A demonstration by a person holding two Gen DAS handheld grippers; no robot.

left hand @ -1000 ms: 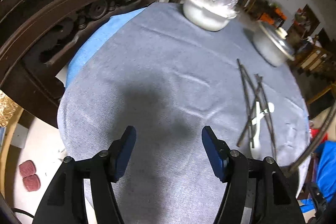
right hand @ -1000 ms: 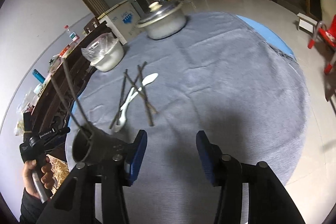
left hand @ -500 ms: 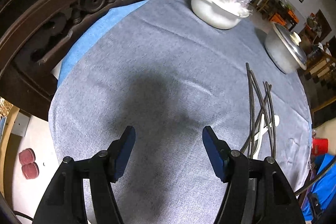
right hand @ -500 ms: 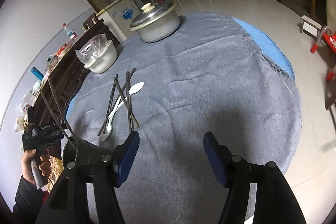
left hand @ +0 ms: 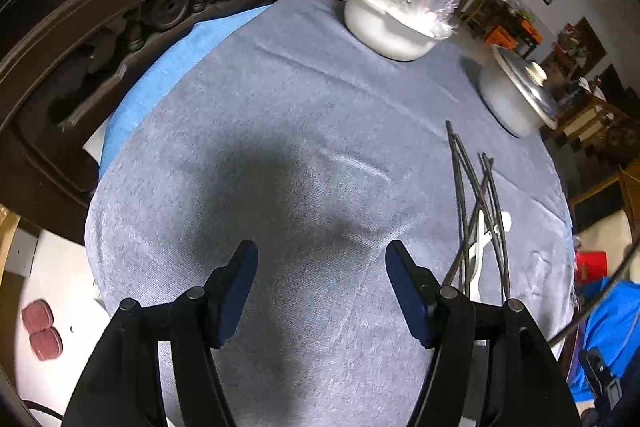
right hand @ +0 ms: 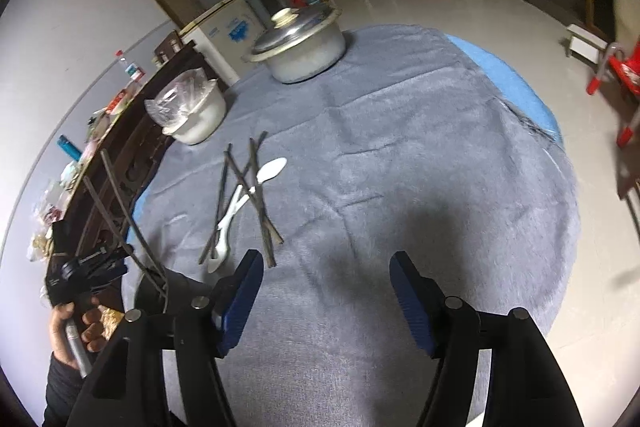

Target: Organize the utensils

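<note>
Several dark chopsticks [right hand: 256,187] lie crossed over white spoons [right hand: 272,169] on the grey tablecloth [right hand: 400,167], ahead and left of my right gripper [right hand: 326,291], which is open and empty. A dark holder cup [right hand: 152,291] with two chopsticks standing in it sits at the left, partly hidden by my right gripper's left finger. In the left wrist view the chopsticks [left hand: 476,195] and a spoon [left hand: 480,243] lie to the right of my left gripper [left hand: 322,285], which is open and empty above bare cloth [left hand: 280,147].
A white bowl under plastic wrap [left hand: 396,23] [right hand: 196,115] and a lidded metal pot [left hand: 516,99] [right hand: 300,51] stand at the table's far side. A carved dark wooden chair back [left hand: 120,19] borders the left. Red stool [right hand: 616,75] on the floor at right.
My left gripper has swung a little, shifting the chopsticks and bowl in its view. My right gripper has drawn closer over the table; the chopstick pile now lies nearer its left finger.
</note>
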